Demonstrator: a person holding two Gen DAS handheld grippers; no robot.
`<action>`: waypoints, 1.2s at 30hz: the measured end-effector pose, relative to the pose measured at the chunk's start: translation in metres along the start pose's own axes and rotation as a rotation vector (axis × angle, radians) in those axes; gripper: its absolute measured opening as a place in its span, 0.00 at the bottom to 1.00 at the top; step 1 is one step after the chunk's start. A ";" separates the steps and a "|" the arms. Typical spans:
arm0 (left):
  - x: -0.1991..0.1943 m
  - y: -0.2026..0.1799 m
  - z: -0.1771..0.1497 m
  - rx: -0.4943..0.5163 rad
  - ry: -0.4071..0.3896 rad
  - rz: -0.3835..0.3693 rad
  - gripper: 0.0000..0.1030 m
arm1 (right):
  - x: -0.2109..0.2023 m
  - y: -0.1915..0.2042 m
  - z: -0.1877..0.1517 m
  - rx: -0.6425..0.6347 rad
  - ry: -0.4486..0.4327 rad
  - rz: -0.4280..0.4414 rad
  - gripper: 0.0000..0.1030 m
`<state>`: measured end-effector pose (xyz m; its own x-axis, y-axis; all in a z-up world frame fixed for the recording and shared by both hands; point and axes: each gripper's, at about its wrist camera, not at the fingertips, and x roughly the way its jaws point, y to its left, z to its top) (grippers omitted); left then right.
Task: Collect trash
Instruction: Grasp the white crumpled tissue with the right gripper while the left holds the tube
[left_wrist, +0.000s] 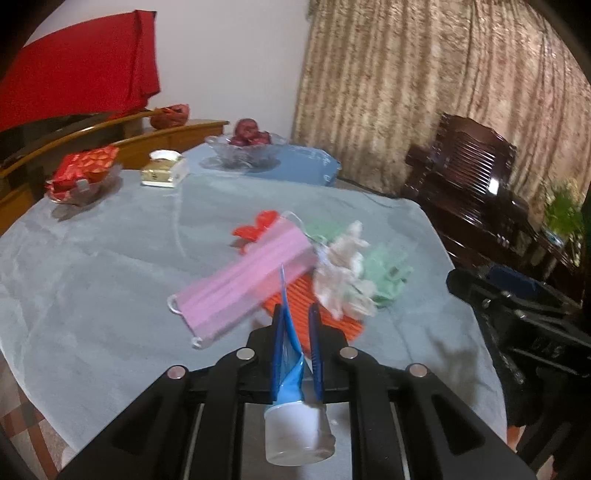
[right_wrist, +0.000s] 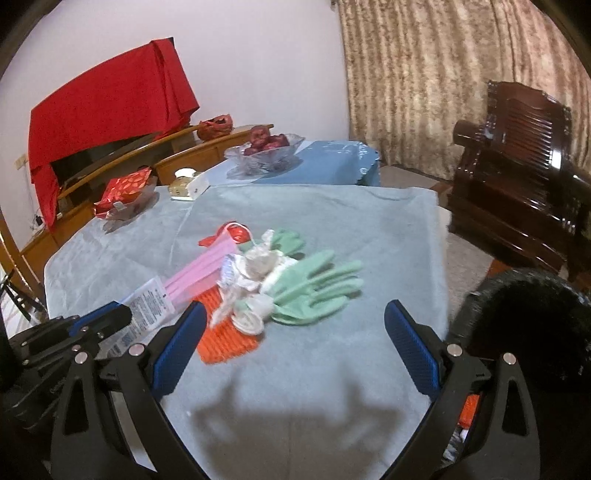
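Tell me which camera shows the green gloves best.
The right wrist view: the green gloves lie nearly whole, fingers spread, beside the crumpled tissue. The left wrist view shows only blurred parts of them behind the tissue.

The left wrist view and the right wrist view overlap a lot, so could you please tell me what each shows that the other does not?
Only the left wrist view shows the tube's white cap, with the left gripper shut on the tube. Only the right wrist view shows the tube's printed side and the open right gripper. Both show the pink mask, green gloves and orange mat.
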<state>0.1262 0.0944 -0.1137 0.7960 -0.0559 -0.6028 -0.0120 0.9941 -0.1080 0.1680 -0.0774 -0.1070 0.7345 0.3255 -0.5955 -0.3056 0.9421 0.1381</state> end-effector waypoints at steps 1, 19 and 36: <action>0.000 0.003 0.003 0.001 -0.012 0.009 0.13 | 0.007 0.004 0.003 0.003 0.001 0.003 0.89; 0.014 0.049 0.007 -0.047 -0.036 0.035 0.13 | 0.124 0.059 0.009 -0.083 0.206 0.049 0.37; 0.001 0.028 0.026 -0.015 -0.093 0.019 0.13 | 0.045 0.056 0.037 -0.086 0.049 0.200 0.09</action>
<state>0.1423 0.1241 -0.0973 0.8482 -0.0273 -0.5289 -0.0362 0.9933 -0.1093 0.2067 -0.0075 -0.0964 0.6243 0.4987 -0.6013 -0.4943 0.8482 0.1902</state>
